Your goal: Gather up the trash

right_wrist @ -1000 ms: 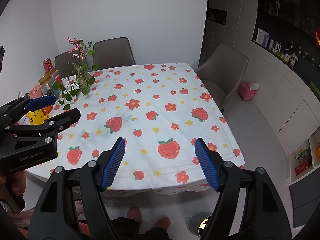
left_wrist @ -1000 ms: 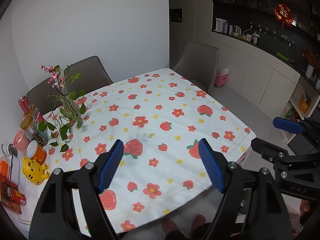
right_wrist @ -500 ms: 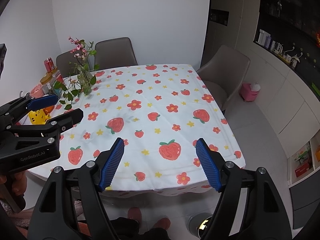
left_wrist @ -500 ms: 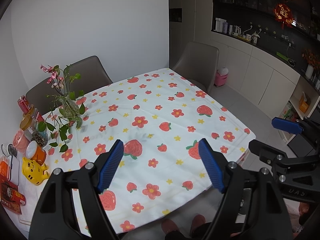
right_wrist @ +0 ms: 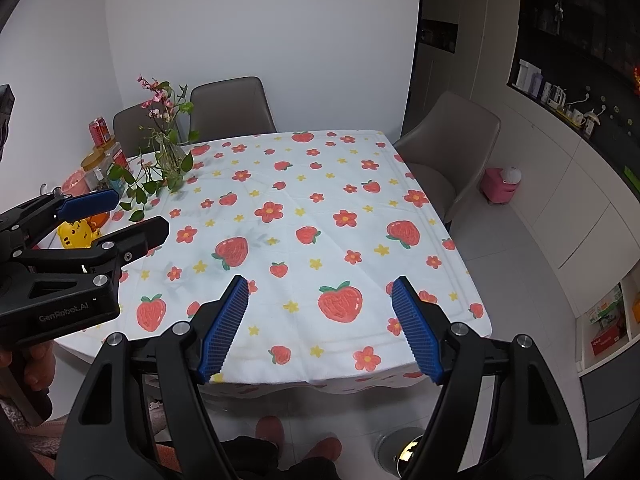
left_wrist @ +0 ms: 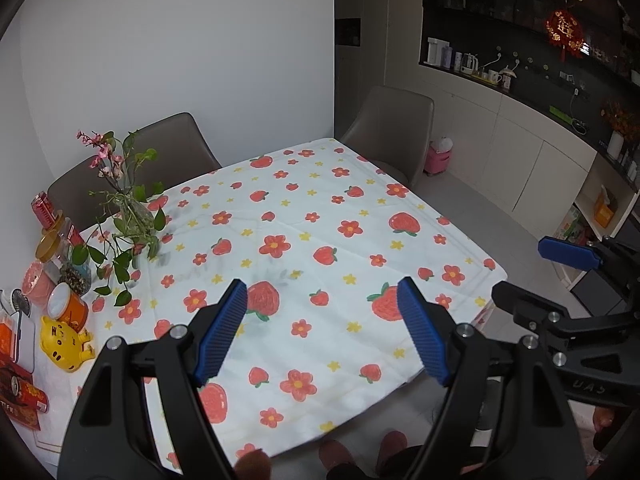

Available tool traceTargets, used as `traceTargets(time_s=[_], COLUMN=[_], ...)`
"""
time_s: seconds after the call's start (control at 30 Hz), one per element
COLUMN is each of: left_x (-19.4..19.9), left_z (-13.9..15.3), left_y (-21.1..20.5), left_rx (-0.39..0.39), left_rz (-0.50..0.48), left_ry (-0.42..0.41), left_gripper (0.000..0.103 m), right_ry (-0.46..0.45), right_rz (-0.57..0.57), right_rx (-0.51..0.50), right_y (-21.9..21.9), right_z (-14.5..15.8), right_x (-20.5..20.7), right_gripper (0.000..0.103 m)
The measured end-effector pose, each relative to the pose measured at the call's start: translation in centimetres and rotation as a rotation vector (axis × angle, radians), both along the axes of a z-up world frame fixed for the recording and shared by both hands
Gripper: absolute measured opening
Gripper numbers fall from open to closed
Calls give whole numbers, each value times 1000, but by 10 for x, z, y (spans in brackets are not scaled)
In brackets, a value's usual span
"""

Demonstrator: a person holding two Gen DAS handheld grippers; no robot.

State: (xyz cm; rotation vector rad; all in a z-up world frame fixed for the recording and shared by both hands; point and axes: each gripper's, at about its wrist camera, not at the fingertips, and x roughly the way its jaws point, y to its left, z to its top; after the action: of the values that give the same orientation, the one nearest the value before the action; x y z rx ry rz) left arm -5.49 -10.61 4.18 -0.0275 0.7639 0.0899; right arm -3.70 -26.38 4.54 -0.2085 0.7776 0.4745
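A table (left_wrist: 412,352) (right_wrist: 460,280) under a white cloth printed with strawberries and flowers lies below both grippers. My left gripper (left_wrist: 320,292) (right_wrist: 140,212) hovers open over the near part of the cloth, with nothing between its blue pads. My right gripper (right_wrist: 319,292) (left_wrist: 518,270) is open too, above the near edge, empty. At the table's left edge stand a red can (left_wrist: 42,210), jars (left_wrist: 50,246), an orange cup (left_wrist: 68,308), a yellow tiger figure (left_wrist: 66,346) and red packets (left_wrist: 20,394). Which of these is trash I cannot tell.
A glass vase with green sprigs and pink blossoms (left_wrist: 136,216) (right_wrist: 172,156) stands at the left. Grey chairs (left_wrist: 392,128) (right_wrist: 448,148) ring the table. A round bin (right_wrist: 402,450) sits on the floor near the person's slippers (right_wrist: 272,430). A pink bin (right_wrist: 500,186) stands by the cabinets.
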Motion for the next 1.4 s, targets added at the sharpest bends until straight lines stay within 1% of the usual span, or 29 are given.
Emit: traceTargets(time_s=[0.03, 0.13, 0.77, 1.03, 1.27, 1.4], left_x=[2, 0, -2, -2, -3, -6], left_z=[0, 0, -1, 0, 0, 2], left_y=[-1, -2, -4, -2, -2, -4], left_rx=[1, -5, 11, -7, 6, 25], left_rz=[-3, -7, 10, 0, 3, 13], left_ry=[1, -5, -15, -19, -18, -22], left_gripper=[77, 82, 83, 83, 83, 84], right_ry=[-1, -7, -23, -24, -27, -25], right_rz=[0, -1, -1, -1, 1, 1], right_rx=[1, 3, 12, 13, 15, 15], right_y=[0, 0, -2, -2, -1, -1], right_z=[0, 2, 6, 6, 6, 6], right_x=[0, 0, 3, 3, 3, 3], right_gripper=[72, 72, 72, 72, 72, 72])
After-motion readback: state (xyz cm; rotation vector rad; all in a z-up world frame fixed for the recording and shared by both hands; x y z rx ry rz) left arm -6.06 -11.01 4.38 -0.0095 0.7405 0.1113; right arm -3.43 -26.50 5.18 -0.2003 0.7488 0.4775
